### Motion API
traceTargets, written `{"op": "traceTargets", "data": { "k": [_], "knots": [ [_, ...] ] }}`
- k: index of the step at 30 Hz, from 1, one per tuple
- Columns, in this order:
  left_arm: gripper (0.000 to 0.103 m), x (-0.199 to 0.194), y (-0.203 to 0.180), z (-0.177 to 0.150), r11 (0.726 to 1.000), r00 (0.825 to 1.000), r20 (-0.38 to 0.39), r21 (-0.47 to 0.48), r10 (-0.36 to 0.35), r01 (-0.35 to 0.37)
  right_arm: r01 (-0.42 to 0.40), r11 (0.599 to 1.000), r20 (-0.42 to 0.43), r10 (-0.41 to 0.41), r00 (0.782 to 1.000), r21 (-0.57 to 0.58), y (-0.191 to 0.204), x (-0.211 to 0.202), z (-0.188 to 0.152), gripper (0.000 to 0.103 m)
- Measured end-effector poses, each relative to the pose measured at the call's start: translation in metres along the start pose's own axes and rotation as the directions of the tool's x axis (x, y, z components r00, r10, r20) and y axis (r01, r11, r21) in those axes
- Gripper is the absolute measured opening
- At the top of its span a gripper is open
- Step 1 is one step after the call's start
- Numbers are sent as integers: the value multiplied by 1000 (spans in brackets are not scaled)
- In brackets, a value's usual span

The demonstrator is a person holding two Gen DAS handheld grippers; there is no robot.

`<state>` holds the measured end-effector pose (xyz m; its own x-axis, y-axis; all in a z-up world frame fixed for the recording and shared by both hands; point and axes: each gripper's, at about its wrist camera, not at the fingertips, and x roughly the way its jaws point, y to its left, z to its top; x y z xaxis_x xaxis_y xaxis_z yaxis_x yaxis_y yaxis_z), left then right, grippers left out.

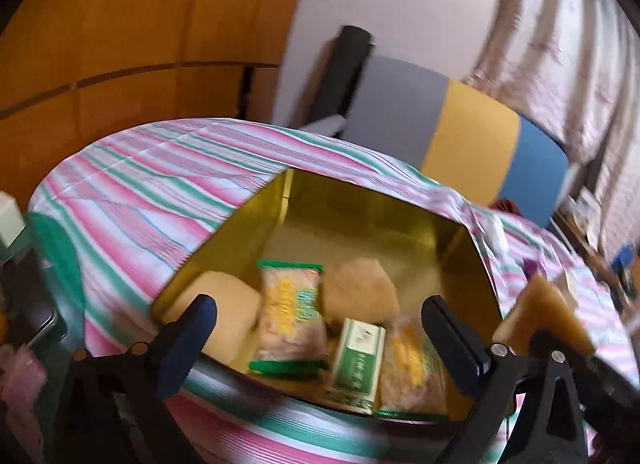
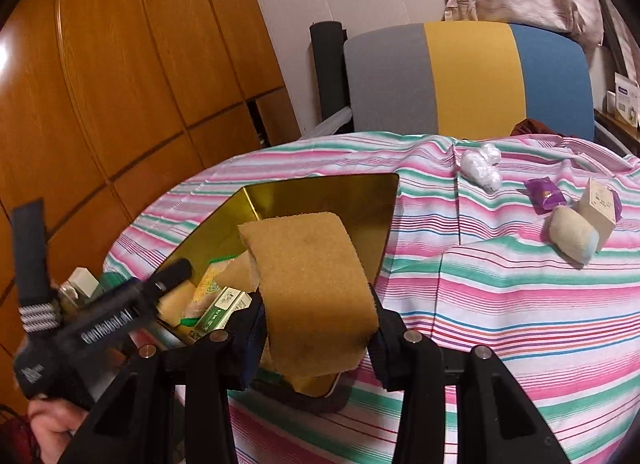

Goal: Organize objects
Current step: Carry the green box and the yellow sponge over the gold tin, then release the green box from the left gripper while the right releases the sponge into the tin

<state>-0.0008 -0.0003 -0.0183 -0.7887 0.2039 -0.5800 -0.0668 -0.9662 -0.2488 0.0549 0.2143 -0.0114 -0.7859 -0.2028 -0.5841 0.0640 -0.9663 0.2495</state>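
A gold tin box (image 1: 360,216) stands on the striped tablecloth and holds tan sponge pieces (image 1: 360,288), two snack packets (image 1: 290,316) and a small green-and-white carton (image 1: 356,364). My left gripper (image 1: 320,312) hangs over the box's near side, open wide, with nothing between its fingers. My right gripper (image 2: 318,328) is shut on a yellow-brown sponge (image 2: 308,272), held above the box's (image 2: 320,192) right part. In the left wrist view that sponge (image 1: 544,312) shows at the right, just outside the box's edge. One left finger (image 2: 174,270) shows in the right wrist view.
On the striped cloth (image 2: 500,304) to the right lie a crumpled white plastic (image 2: 480,166), a purple packet (image 2: 544,194), a beige carton (image 2: 598,208) and a beige pouch (image 2: 572,234). A grey, yellow and blue chair (image 2: 468,80) stands behind the table. Wooden panels (image 2: 120,84) run along the left.
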Motion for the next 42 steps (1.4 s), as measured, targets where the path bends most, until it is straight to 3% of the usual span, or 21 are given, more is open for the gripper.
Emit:
{"op": "traceTargets", "data": {
  "k": [8,14,28,36,42],
  "knots": [
    [103,0,16,2,994,999,-29,-100,37,-40,46,999,-39,-46,998,-8,10,16,0,46],
    [103,0,16,1,994,999,-36,-98,41,-44,61,998,-51,-62,997,-13,13,18,-5,51],
    [103,2,7,-4,996,998,-64,-87,22,-28,85,994,-13,-84,996,61,-4,0,-10,51],
    [103,0,8,-4,995,998,-59,-98,20,-26,125,987,55,-131,990,96,-11,-18,-7,52],
    [103,0,10,-3,993,998,-62,-111,21,-28,185,982,22,-185,982,30,-5,-18,-12,53]
  ]
}}
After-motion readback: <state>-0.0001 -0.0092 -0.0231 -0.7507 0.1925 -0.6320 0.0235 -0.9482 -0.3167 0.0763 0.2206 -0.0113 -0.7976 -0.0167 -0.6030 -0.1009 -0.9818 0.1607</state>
